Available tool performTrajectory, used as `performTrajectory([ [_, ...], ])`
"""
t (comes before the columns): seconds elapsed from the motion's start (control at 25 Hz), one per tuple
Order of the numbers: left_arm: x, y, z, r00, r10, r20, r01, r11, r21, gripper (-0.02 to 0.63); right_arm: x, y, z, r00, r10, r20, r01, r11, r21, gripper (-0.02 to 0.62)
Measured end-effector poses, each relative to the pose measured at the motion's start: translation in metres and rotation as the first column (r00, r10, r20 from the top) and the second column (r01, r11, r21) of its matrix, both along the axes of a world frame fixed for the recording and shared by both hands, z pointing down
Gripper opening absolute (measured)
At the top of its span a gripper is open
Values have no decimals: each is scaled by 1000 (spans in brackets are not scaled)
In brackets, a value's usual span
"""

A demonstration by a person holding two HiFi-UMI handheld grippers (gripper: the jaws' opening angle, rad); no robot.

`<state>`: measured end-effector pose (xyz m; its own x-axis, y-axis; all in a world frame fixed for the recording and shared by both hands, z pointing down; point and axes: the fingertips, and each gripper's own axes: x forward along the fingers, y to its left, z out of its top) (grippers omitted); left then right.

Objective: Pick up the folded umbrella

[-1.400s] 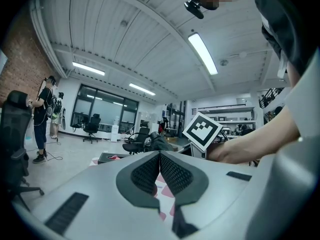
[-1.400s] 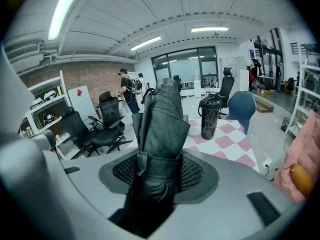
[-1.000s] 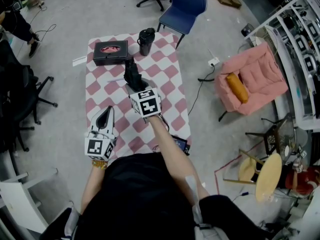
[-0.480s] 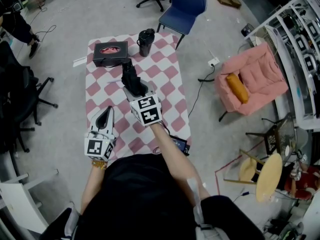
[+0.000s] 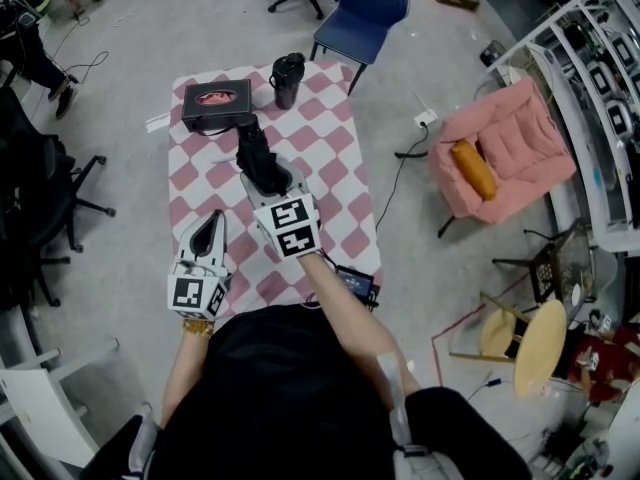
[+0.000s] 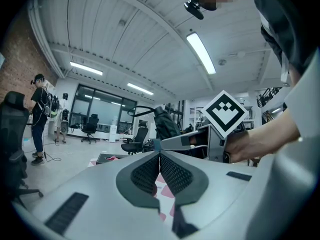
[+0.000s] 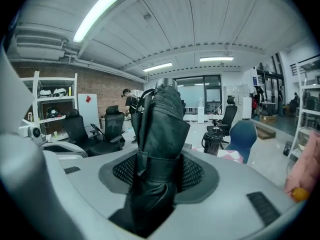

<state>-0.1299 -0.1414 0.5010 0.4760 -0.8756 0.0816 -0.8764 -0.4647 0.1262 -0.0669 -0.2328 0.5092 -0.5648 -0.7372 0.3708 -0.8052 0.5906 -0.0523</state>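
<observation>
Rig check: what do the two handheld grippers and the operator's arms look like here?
The left gripper and right gripper have light grey, wedge-shaped shells with dark mesh-textured pads. Each carries a white cube printed with black square markers. No cables are visible. The person wears a black top, forearms bare, and a yellow bracelet at the left wrist.

At the far end of my checkered table (image 5: 335,163) sit a black box (image 5: 217,104) on the left and a dark mug (image 5: 287,78) right of it; a blue chair (image 5: 365,8) stands beyond.
</observation>
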Motion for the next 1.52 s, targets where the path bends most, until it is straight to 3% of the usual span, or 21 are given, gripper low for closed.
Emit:
performTrajectory([
  [0.32,0,0,-3,1000,1,16,-2,1000,5,14,-13,12,-20,1000,-22,1,22,998,65,207],
  [0.64,1,-1,0,1000,1,15,-2,1000,6,15,-15,27,-18,999,-33,-13,34,997,75,207],
  [0.96,2,-2,-7,1000,0,10,0,1000,16,14,-9,35,-33,999,-37,26,34,993,109,207],
  [1.52,3,-7,-13,1000,3,7,-3,999,31,14,1,52,-52,996,-57,66,39,969,242,207],
])
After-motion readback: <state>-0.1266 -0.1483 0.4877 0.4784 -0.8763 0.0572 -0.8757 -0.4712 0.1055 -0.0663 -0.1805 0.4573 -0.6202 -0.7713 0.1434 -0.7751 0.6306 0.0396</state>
